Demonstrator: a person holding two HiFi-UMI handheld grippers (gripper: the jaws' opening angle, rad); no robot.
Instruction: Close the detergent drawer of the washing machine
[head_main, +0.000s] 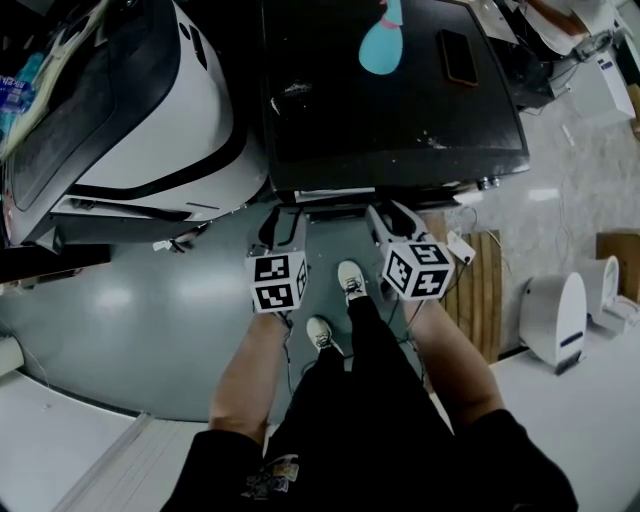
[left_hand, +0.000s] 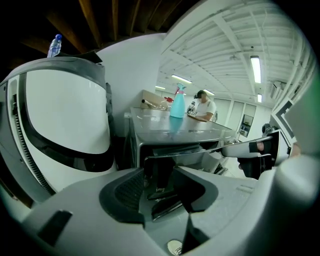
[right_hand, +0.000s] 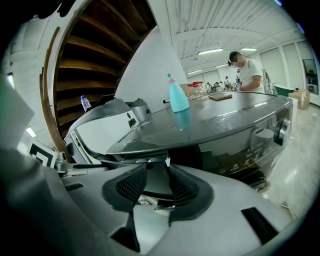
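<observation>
Left hand-held gripper (head_main: 283, 218) and right hand-held gripper (head_main: 391, 215), jaws apart (neither pinching), at front edge of detergent drawer (head_main: 335, 195)

I see a glossy grey floor (head_main: 120, 320) at lower left of the head view and a slatted wooden board (head_main: 483, 295) at right. In the left gripper view, a strip light (left_hand: 255, 69) glows at upper right on a white ribbed ceiling (left_hand: 215, 40).
</observation>
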